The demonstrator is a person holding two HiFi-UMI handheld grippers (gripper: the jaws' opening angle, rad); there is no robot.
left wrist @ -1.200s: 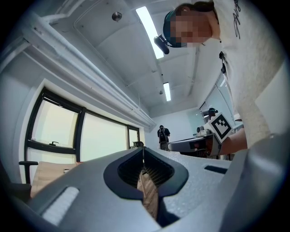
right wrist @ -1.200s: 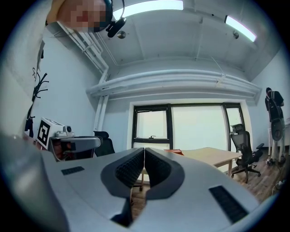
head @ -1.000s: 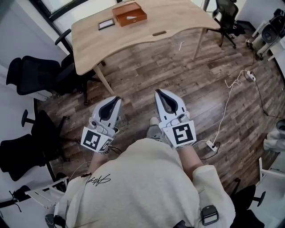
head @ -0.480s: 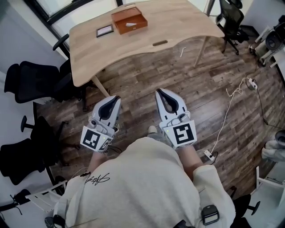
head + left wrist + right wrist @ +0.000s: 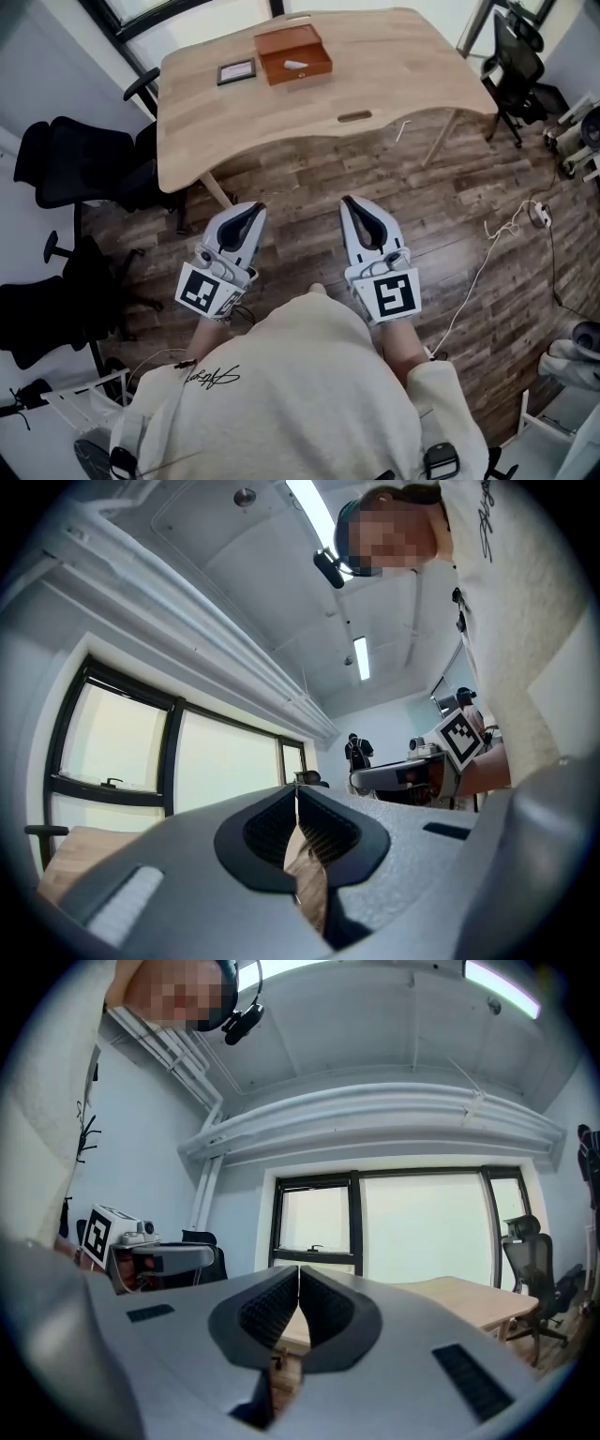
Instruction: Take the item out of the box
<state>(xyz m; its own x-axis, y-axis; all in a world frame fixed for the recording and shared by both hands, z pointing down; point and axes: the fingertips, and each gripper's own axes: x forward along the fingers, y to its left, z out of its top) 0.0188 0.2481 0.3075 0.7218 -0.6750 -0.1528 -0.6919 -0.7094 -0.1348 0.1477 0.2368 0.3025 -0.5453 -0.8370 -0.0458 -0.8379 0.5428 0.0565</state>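
An open brown box sits on the far side of a light wooden table, with a small pale item inside it. A dark-framed flat card lies just left of the box. My left gripper and right gripper are held side by side over the wooden floor, well short of the table's near edge. Both are shut with nothing between the jaws. In the left gripper view and the right gripper view the tips meet and the box is not seen.
Black office chairs stand left of the table, and another chair at the right end. A white cable with a power strip runs over the floor at right. The person's cream sweatshirt fills the bottom of the head view.
The table and box have shifted right and slightly nearer in the head view as the person steps toward them. Both grippers keep their pose, still shut.
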